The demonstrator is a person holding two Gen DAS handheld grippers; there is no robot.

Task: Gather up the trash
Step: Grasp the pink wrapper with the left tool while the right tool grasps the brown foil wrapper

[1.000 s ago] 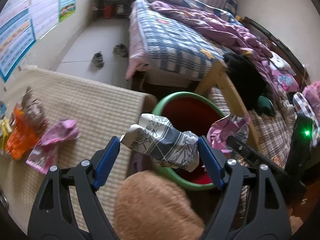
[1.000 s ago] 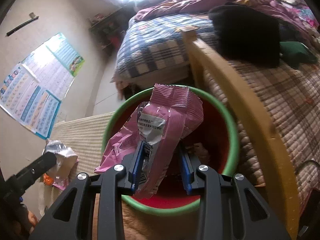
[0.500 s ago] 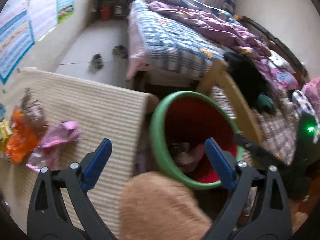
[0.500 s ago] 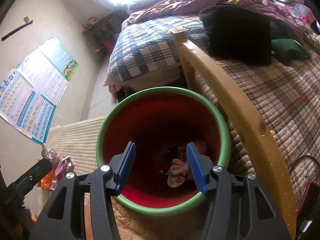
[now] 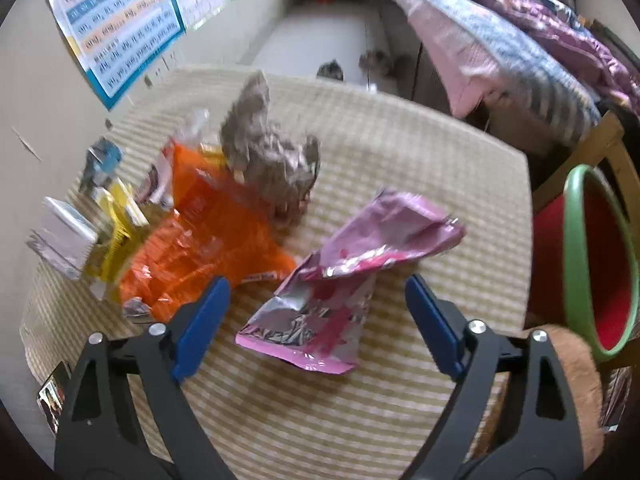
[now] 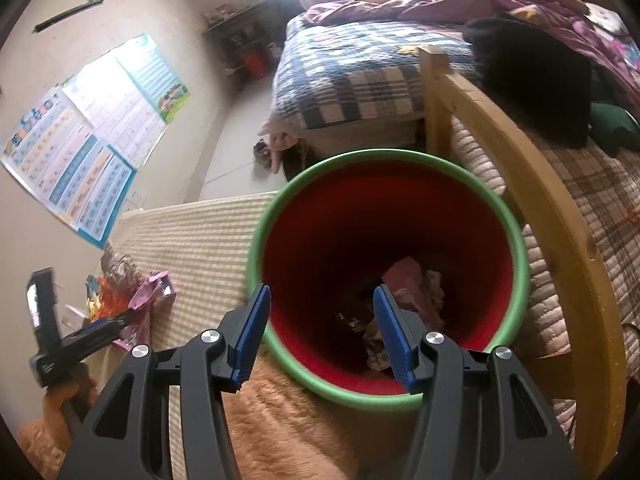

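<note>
The left hand-held gripper (image 5: 316, 324) hangs over the pink wrapper (image 5: 344, 280) near the worktop's (image 5: 420, 160) front edge, its jaws wide, closing, pads not yet touching the foil. The right hand-held gripper (image 6: 320, 336) stands half open and empty above the bin (image 6: 520, 248) off the worktop's right edge. The slippery foil could slide out of a shallow pinch, or the neighbouring orange wrapper (image 5: 200, 240) get dragged along. I count one pink, one orange, one crumpled brown wrapper (image 5: 272, 152), with smaller scraps at the left edge too blurred to count.
</note>
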